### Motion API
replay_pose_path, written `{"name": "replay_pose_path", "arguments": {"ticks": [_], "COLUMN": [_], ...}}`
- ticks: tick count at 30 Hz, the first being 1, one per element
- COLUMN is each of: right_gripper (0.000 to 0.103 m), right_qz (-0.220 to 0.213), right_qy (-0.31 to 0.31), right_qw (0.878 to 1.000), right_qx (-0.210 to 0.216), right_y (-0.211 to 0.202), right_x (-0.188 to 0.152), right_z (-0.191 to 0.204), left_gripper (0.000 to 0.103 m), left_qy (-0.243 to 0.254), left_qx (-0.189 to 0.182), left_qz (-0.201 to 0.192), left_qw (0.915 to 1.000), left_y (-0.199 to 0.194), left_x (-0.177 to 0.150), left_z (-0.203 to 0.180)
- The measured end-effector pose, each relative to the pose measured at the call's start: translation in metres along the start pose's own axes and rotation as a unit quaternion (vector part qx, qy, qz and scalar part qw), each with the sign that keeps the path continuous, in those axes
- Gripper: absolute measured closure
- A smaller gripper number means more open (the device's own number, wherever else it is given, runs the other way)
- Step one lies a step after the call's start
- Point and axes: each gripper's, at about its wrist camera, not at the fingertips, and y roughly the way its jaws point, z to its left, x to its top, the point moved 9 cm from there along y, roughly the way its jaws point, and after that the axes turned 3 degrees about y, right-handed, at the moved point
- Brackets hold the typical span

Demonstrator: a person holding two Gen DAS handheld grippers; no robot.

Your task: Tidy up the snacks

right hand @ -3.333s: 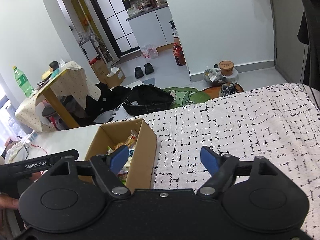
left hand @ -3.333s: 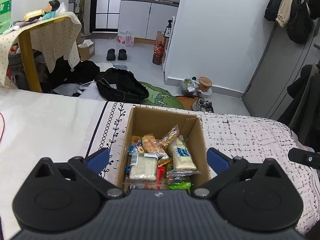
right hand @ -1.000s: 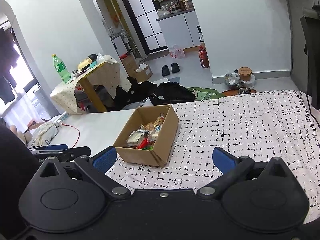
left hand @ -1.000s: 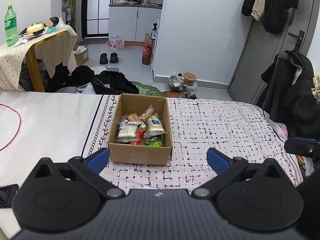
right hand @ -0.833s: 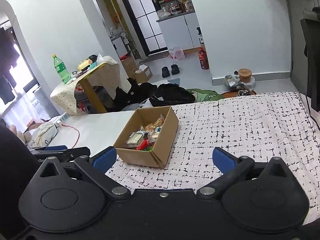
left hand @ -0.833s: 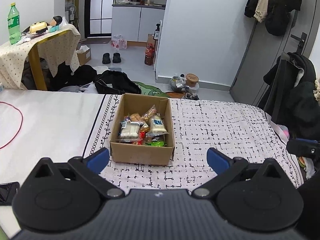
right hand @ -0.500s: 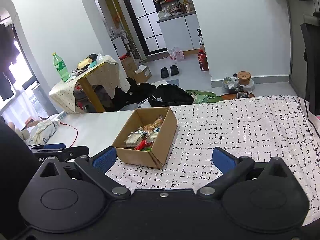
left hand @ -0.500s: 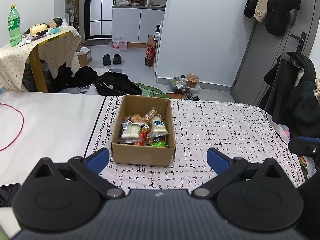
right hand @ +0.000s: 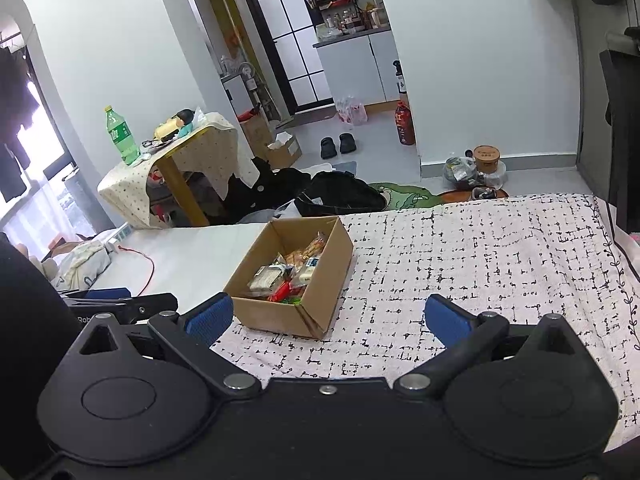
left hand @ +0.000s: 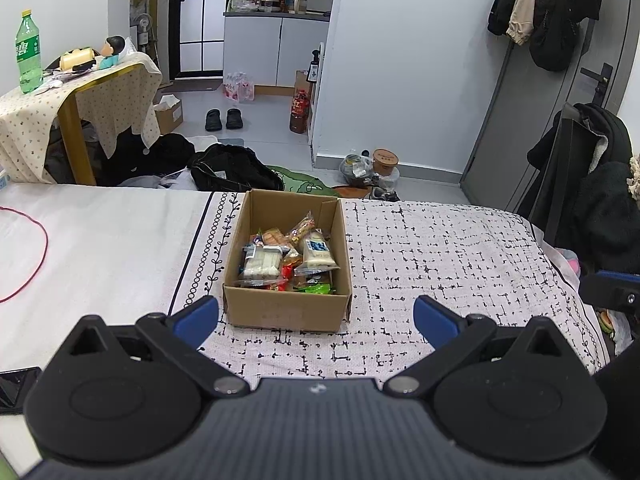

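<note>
A brown cardboard box [left hand: 286,308] stands on a bed, on a white cover with black dashes [left hand: 440,256]. Several wrapped snacks [left hand: 286,260] fill the box [right hand: 320,288]; the snacks [right hand: 286,274] also show in the right wrist view. My left gripper [left hand: 316,318] is open and empty, drawn back from the box's near wall. My right gripper [right hand: 328,320] is open too, empty, near and to the right of the box. The left gripper's tip [right hand: 120,300] shows at the left edge of the right wrist view.
A red cable [left hand: 38,258] loops over the plain white sheet on the left, and a dark phone [left hand: 16,388] lies near the front edge. Beyond the bed are a black bag [left hand: 232,170], a clothed table [left hand: 76,96] and a coat-draped chair [left hand: 592,184].
Both grippers have pulled back and up from the box, which now looks smaller and farther away. In the last second the view has barely shifted. Both stay open.
</note>
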Motion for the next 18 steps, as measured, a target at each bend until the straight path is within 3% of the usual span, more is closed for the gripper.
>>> {"name": "replay_pose_path", "arguments": {"ticks": [18], "right_gripper": [0.000], "right_qz": [0.001], "right_qy": [-0.001], "right_qw": [1.000], "right_qx": [-0.002], "right_y": [-0.0006], "right_x": [0.0008], "right_z": [0.0043], "left_gripper": [0.000], "left_qy": [0.001], "left_qx": [0.003], "left_qz": [-0.003], "left_qw": [1.0000], "left_y": [-0.0019], "left_x": [-0.0015], "left_z": [0.0010]}}
